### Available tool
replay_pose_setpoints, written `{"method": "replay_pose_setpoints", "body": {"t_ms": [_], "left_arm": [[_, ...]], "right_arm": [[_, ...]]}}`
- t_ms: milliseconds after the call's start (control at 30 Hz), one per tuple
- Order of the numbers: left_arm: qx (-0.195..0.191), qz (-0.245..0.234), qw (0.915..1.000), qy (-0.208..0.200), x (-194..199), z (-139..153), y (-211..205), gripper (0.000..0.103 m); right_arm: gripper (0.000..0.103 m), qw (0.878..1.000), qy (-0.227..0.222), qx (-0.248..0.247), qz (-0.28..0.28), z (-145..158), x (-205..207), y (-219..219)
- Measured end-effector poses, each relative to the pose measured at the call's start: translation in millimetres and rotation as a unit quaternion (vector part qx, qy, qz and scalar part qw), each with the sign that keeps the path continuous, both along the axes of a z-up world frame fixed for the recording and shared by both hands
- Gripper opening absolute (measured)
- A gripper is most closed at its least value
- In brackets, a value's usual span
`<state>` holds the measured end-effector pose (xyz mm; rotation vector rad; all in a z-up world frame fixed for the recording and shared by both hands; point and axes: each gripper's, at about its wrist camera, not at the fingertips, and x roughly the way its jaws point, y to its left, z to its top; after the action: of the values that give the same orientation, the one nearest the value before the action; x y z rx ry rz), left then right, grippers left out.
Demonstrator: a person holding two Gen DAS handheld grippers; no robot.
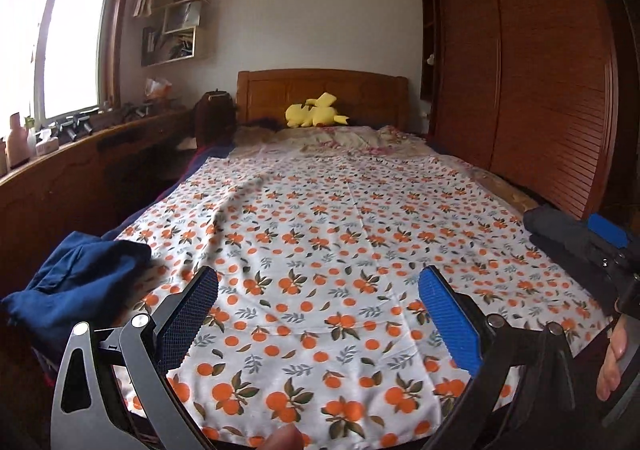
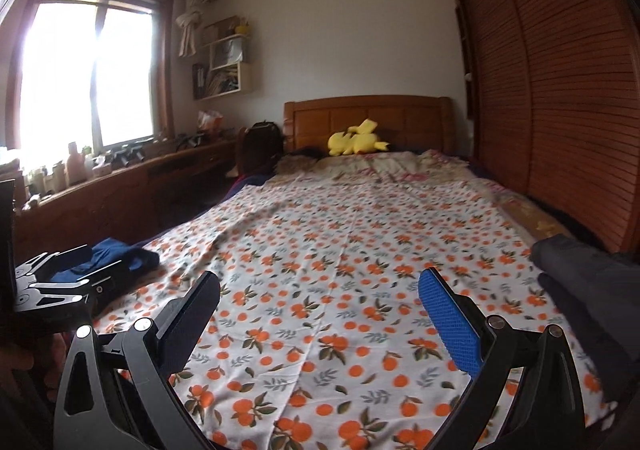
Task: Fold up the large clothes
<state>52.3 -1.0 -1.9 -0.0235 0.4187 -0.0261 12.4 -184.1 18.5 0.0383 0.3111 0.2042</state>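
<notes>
Right now both my grippers hang above the near end of the bed, pointing up its length. My left gripper (image 1: 318, 294) has its jaws spread wide with nothing between them, only the printed cloth showing in the gap. My right gripper (image 2: 320, 300) stands the same way, jaws wide apart and empty. At the right edge of the left view I see part of a hand (image 1: 612, 364) around the other tool.

Under both lies a white sheet (image 1: 340, 234) printed with oranges and leaves, spread nearly flat across the bed, with a straight crease running away down its middle and a soft ridge of wrinkles toward the left.

Just beyond my left gripper, at the sheet's left edge, sits a blue garment (image 1: 76, 278), bunched and crumpled, partly hanging off the side. Across from it, at the right edge, lies a dark grey garment (image 2: 584, 290), which looks folded or rolled, though I cannot tell which.

Farther on, beyond the sheet's far edge, a rumpled floral blanket (image 1: 344, 138) covers the head of the bed. A yellow plush toy (image 1: 314, 112) rests against the wooden headboard (image 1: 320, 86). A window (image 2: 86, 78) glows bright on the left wall above a long wooden ledge crowded with bottles, and a slatted wooden wardrobe (image 1: 528, 70) fills the right side.
</notes>
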Motion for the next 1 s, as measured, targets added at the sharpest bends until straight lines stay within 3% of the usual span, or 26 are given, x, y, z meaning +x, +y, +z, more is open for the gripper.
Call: {"method": "replay_pose_setpoints", "body": {"t_ms": [400,1000], "left_arm": [[0.004,-0.007,0.9999,-0.014,-26,19,-10,0.101],[0.007,-0.01,0.9998,-0.013,-26,16,-7,0.101]], "right_arm": [[0.096,1.0,-0.009,0.005,-0.02,2,-20,-19],[0.096,1.0,-0.003,0.006,-0.014,-3,-21,-17]]}}
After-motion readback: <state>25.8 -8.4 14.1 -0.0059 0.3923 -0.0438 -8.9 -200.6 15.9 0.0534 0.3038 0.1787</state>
